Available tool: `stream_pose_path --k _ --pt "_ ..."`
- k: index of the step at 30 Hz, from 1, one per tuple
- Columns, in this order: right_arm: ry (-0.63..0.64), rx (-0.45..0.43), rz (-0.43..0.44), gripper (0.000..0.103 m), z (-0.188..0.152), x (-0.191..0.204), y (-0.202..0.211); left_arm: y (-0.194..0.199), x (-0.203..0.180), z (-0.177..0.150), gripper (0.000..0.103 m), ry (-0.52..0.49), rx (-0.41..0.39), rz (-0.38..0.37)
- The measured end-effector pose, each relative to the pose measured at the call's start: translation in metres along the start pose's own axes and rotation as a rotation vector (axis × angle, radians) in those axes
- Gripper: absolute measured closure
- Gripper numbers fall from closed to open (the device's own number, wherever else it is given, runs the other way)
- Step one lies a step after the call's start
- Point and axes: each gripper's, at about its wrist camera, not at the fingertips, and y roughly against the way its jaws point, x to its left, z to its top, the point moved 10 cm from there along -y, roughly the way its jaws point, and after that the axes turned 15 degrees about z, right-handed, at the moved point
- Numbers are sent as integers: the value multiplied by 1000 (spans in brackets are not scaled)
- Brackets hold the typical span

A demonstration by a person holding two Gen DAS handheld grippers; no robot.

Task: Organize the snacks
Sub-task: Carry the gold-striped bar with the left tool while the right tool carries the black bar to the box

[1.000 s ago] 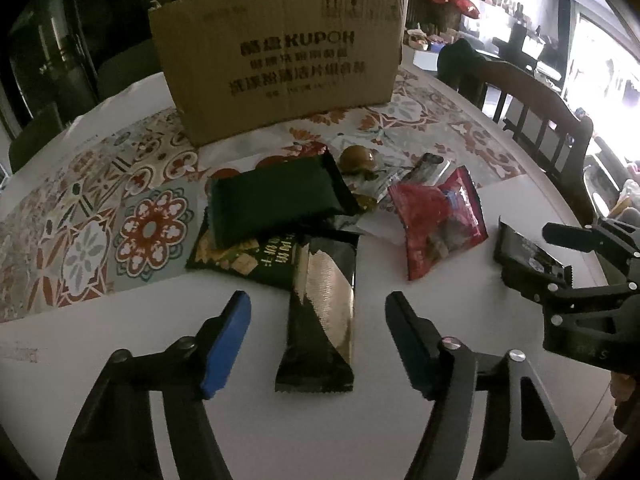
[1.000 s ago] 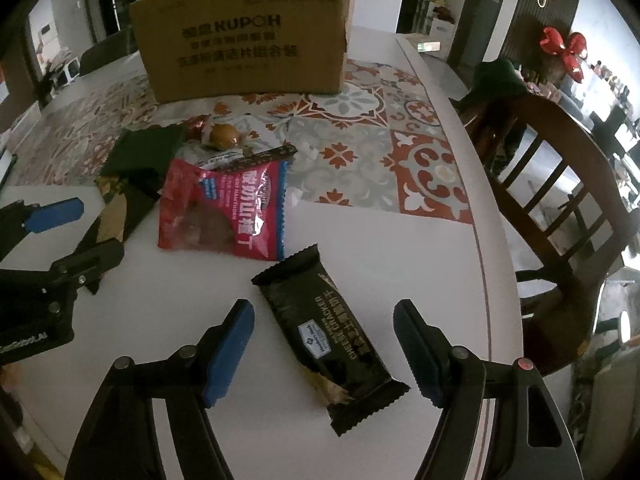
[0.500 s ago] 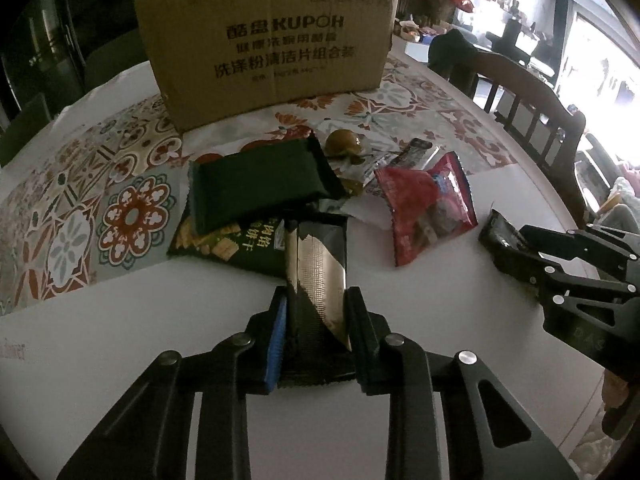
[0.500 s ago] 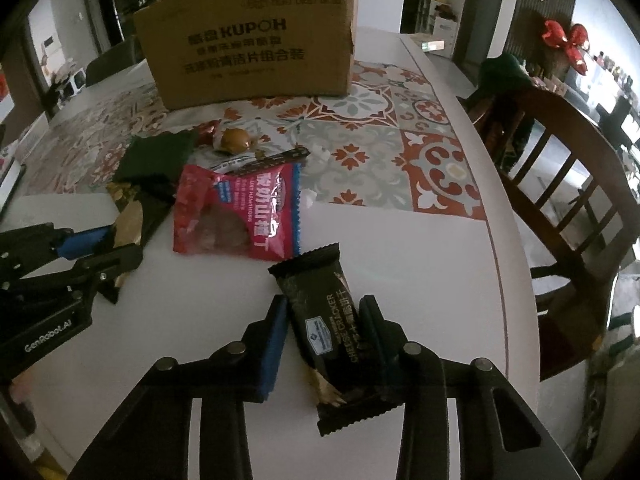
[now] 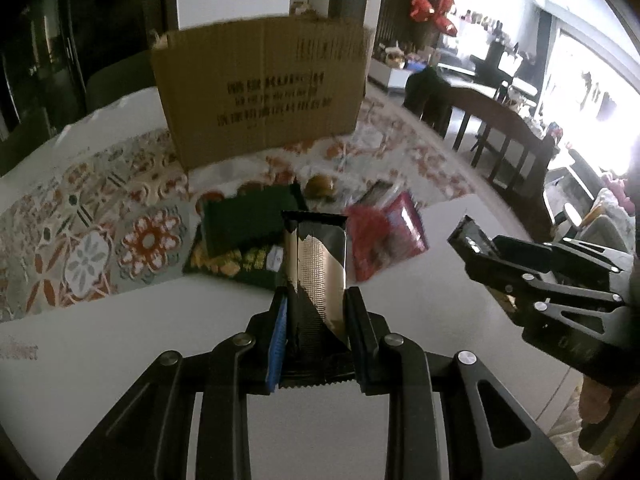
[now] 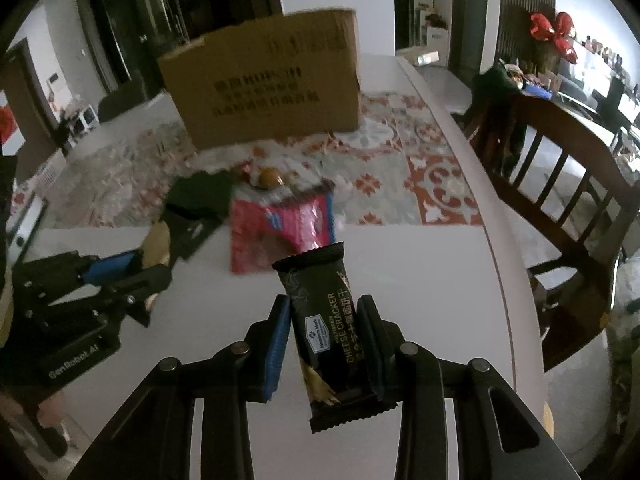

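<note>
Both grippers are clamped on wrapped cracker packs. Nearest in its own view, the left gripper [image 5: 316, 332] has its jaws pinched on the lower half of a dark pack with a gold panel [image 5: 316, 264], whose long axis runs straight ahead. The right gripper [image 6: 324, 344] likewise pinches a black cheese cracker pack [image 6: 324, 328] across its width, top end tilted a little left. Each pack appears clear of the white table [image 6: 420, 280].

Beyond lie a red pouch [image 6: 280, 232], a dark green pack [image 5: 248, 216] and a round brown sweet [image 5: 320, 186] on the patterned cloth [image 5: 92, 236]. Farthest stands the cardboard box [image 5: 260, 88], upright and straight ahead of both grippers, likely the destination. Its tall near wall faces them, so each pack must probably rise over that rim; neither hand looks clearly nearer.
</note>
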Motion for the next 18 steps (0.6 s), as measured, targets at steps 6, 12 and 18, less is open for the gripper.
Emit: stream_pose_path --k 6,12,18 --pt "25 -71 28 68 26 18 19 28 10 27 75 12 -86 -1" --pt "40 -138 58 68 52 32 32 47 20 60 75 24 -163 7" --pt "59 -208 87 68 91 44 37 53 38 99 75 45 -221 36"
